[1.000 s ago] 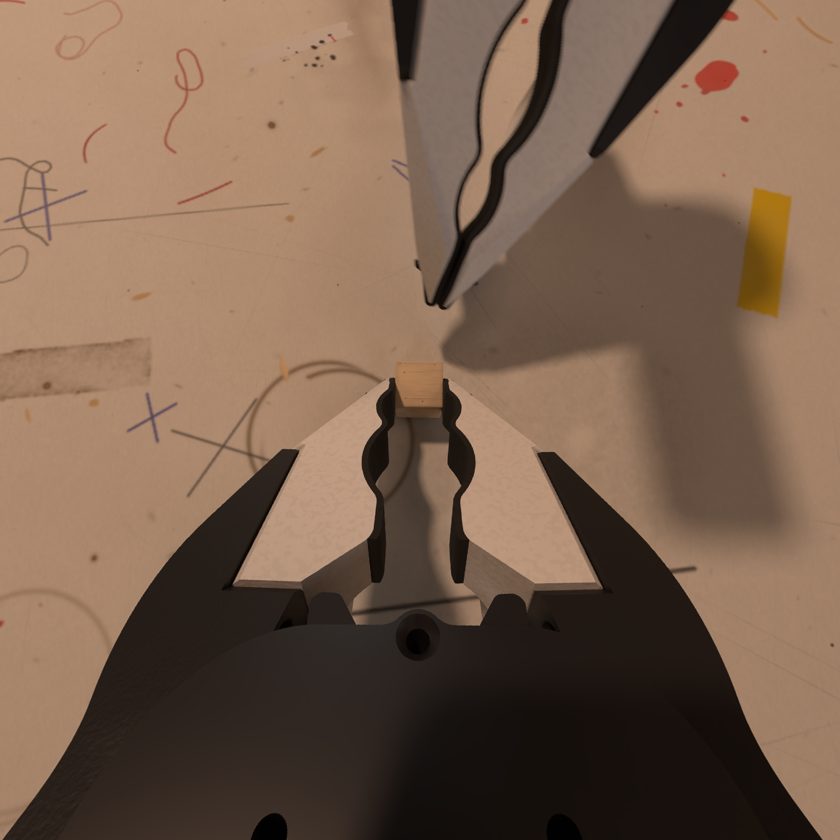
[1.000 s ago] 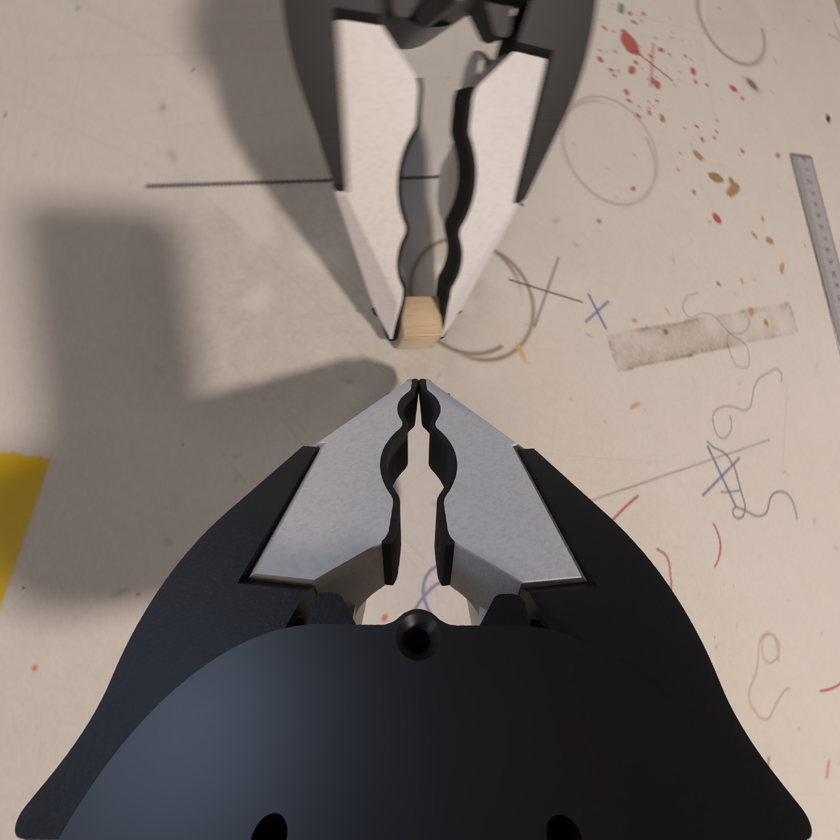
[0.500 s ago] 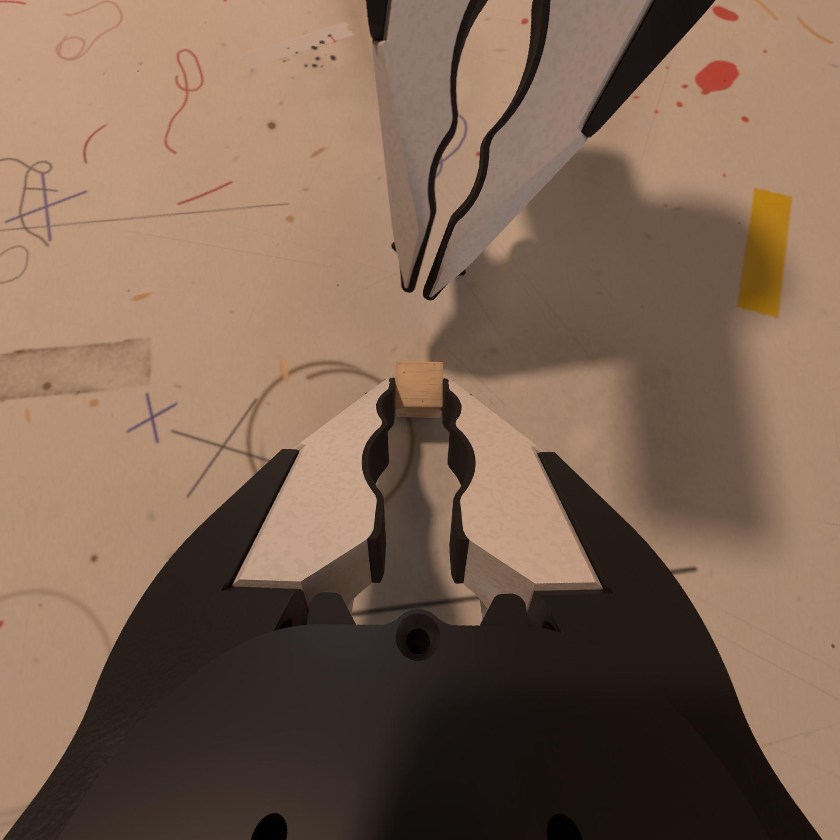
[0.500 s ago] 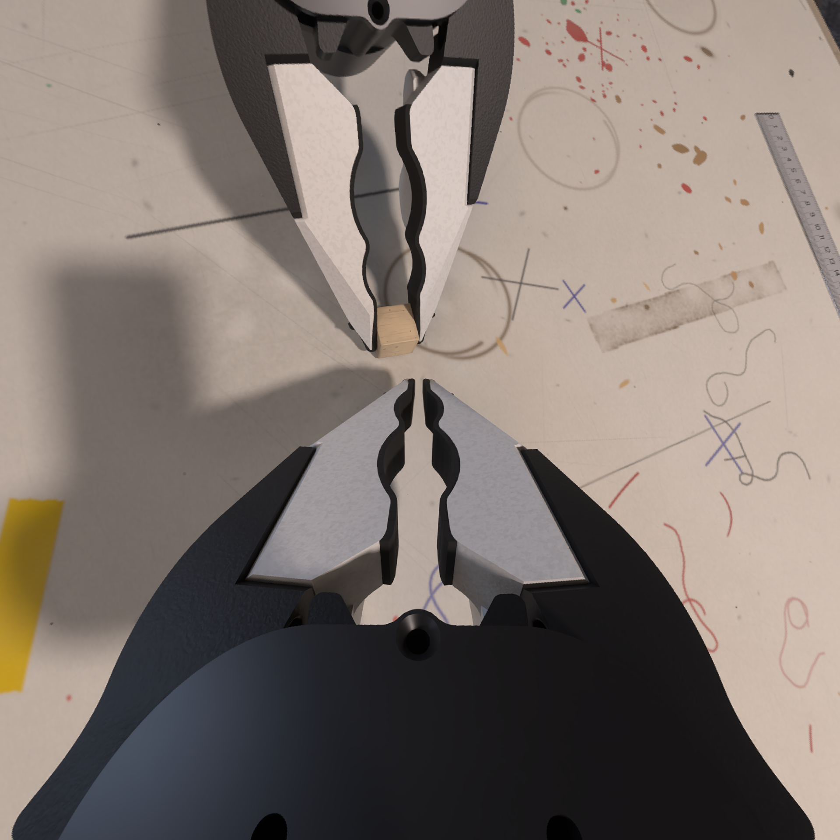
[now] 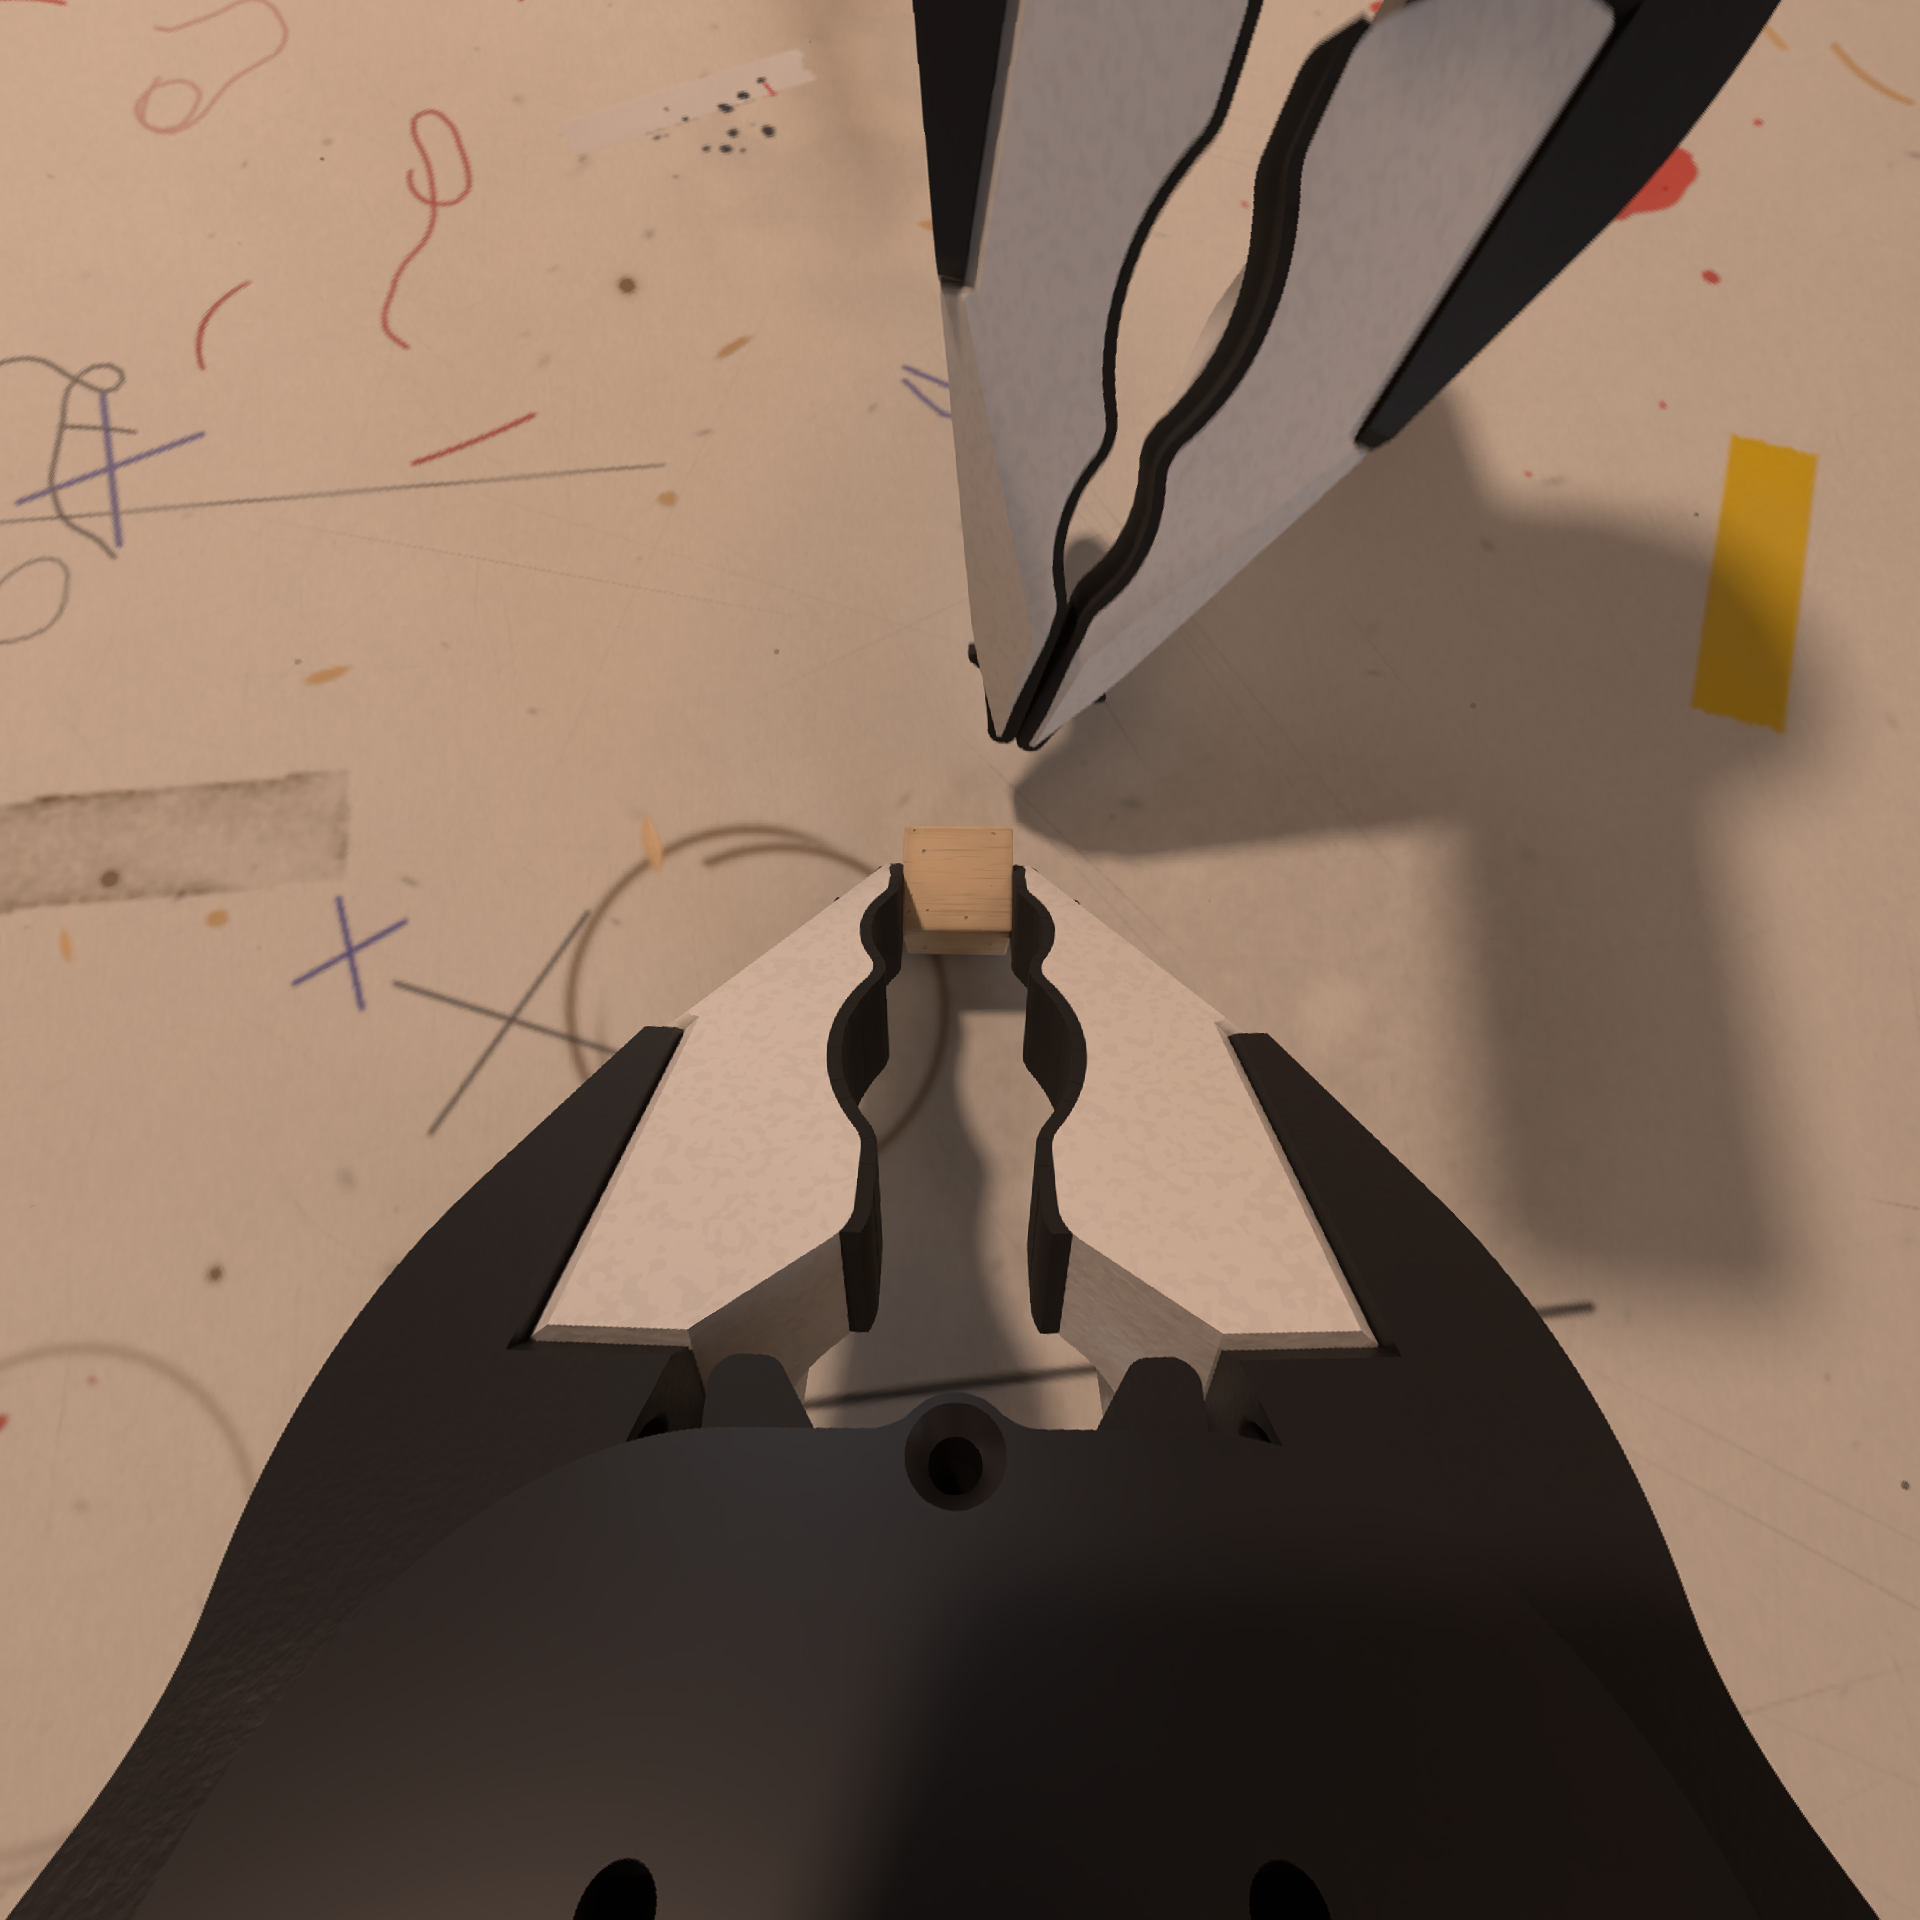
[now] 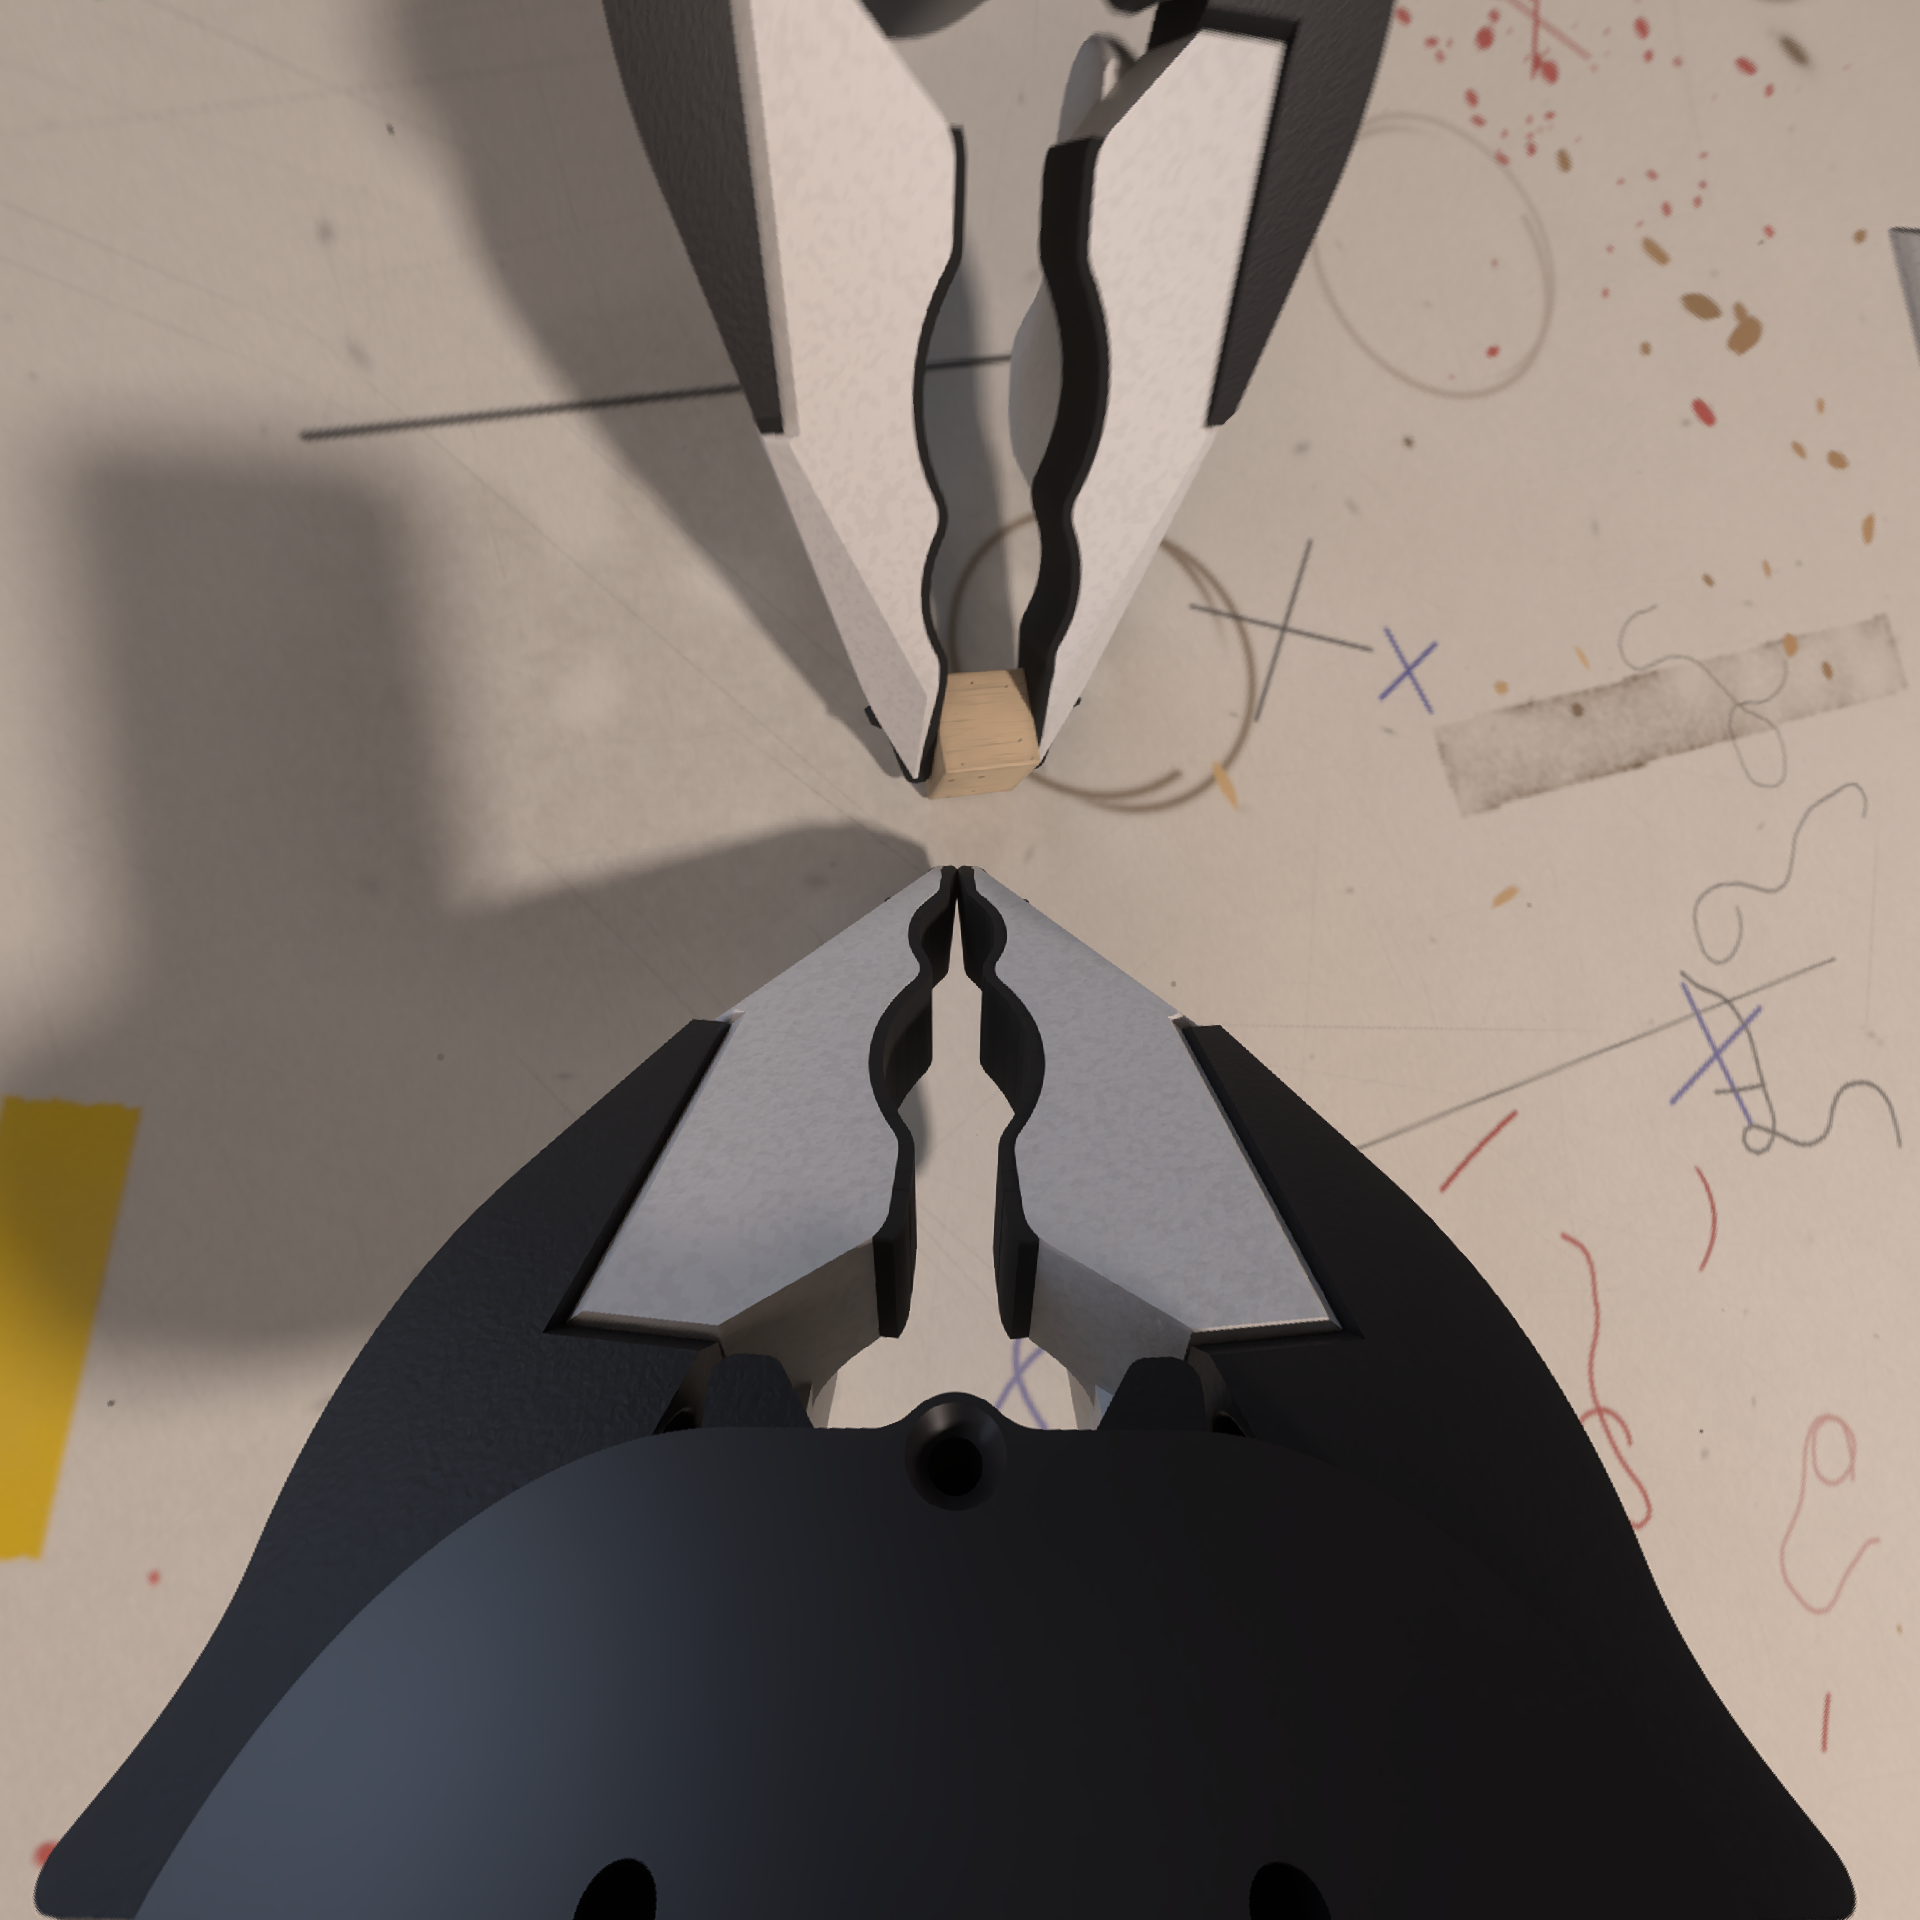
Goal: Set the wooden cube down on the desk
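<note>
The small wooden cube (image 5: 958, 888) is pinched between the tips of my left gripper (image 5: 956, 881), low over the beige desk (image 5: 520, 675). I cannot tell whether the cube touches the desk. The right wrist view shows the same cube (image 6: 985, 732) in the left gripper (image 6: 982, 756), straight ahead. My right gripper (image 6: 953, 875) is shut and empty, its tips a short way in front of the cube and apart from it. It also shows in the left wrist view (image 5: 1023, 736), pointing down just beyond the cube and slightly right.
The desk is marked with scribbles, crosses, ring stains and paint spots. A yellow tape strip (image 5: 1756, 582) lies flat to the right; it also shows in the right wrist view (image 6: 62, 1320). A grey ruler's end (image 6: 1907, 281) shows at the right edge.
The right gripper's tips parted slightly half a second ago and have shut again; it swung left, then back right. The left gripper and the cube have not moved.
</note>
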Motion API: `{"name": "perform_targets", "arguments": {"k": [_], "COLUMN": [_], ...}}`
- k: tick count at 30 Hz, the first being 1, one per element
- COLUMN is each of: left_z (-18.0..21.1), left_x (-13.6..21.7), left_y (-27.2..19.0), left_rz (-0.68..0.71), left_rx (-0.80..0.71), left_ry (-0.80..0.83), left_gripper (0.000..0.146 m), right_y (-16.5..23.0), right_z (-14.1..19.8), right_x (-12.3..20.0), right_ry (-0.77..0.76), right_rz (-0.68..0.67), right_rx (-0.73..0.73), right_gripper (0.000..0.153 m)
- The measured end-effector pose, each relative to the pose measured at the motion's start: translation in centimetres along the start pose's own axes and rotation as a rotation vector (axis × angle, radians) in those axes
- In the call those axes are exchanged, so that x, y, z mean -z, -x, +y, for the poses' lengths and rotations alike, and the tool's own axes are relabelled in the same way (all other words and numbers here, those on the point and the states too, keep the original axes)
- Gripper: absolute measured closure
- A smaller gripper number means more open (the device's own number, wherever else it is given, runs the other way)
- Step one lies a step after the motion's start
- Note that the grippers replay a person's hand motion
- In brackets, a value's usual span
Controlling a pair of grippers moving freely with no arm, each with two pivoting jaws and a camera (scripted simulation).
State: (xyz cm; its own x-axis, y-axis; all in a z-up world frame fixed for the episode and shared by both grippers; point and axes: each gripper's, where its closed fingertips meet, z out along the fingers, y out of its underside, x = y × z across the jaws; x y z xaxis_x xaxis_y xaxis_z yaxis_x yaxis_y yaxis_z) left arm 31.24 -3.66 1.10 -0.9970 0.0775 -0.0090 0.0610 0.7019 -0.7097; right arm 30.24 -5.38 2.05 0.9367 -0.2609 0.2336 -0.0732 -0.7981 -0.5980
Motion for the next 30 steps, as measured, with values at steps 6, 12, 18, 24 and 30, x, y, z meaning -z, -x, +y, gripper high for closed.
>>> {"name": "perform_targets", "arguments": {"k": [6, 12, 18, 24, 30], "left_z": [0.0, 0.0, 0.0, 0.0, -1.0], "left_x": [0.0, 0.0, 0.0, 0.1, 1.2], "left_y": [0.0, 0.0, 0.0, 0.1, 0.8], "left_rz": [0.001, 0.001, 0.0, -0.009, -0.051], "left_rx": [-0.001, 0.0, -0.001, 0.007, 0.025], "left_ry": [0.0, 0.0, -0.001, 0.0, -0.1], "left_gripper": [0.126, 0.126, 0.126, 0.126, 0.111], "right_y": [0.3, -0.9, -1.1, -1.5, -1.9], "right_z": [0.0, -0.9, -0.2, -0.8, -1.7], "right_x": [-0.5, 1.3, 0.6, 0.7, 0.7], "right_ry": [0.028, -0.036, 0.008, 0.004, -0.073], "right_rz": [0.013, 0.051, 0.083, 0.175, 0.156], "right_rx": [0.014, -0.051, -0.013, 0.081, 0.001], "right_gripper": [0.153, 0.153, 0.148, 0.153, 0.153]}}
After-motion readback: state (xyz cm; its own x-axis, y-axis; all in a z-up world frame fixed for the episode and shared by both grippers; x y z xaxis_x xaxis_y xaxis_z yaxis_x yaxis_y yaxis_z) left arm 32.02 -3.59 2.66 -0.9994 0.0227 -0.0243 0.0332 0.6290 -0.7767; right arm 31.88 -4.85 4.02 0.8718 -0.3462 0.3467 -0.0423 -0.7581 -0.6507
